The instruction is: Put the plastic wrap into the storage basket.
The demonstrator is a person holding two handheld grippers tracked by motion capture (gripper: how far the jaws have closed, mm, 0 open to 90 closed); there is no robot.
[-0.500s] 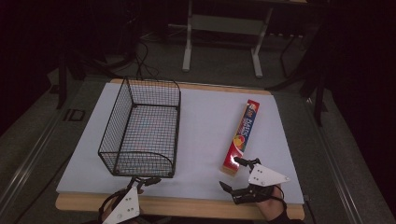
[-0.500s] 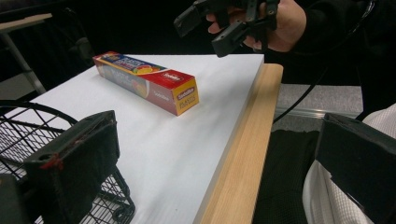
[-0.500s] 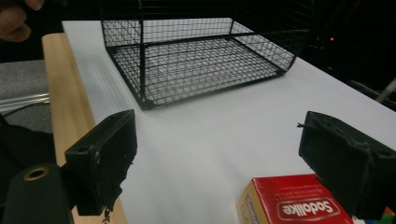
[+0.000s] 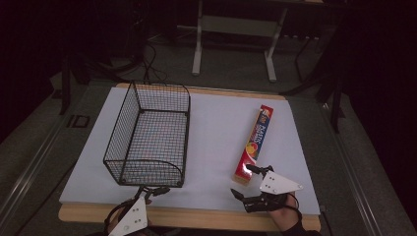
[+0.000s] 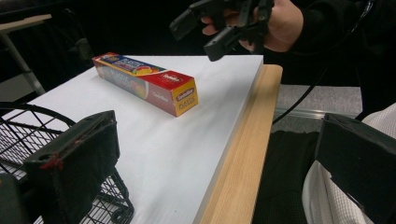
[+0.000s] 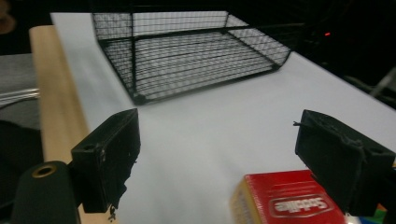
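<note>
A long red box [image 4: 254,142] with fruit pictures lies on the white board [image 4: 216,128], right of centre, with its near end toward me. My right gripper [image 4: 241,180] hovers open at that near end. In the right gripper view the box's end [image 6: 289,201] sits low, close to the right-hand jaw, and nothing is held between the gripper [image 6: 224,158] jaws. A black wire basket [image 4: 152,135] stands empty on the left of the board. My left gripper [image 4: 155,190] is open at the basket's near right corner. The left gripper view looks past its wide jaws [image 5: 215,158] to the box [image 5: 144,81].
The board rests on a wooden table whose front edge [image 4: 196,217] runs under both grippers. White surface lies free between basket [image 6: 187,51] and box. A metal stand [image 4: 233,29] sits on the dark floor behind the table. The right hand and its gripper [image 5: 219,23] show across the left gripper view.
</note>
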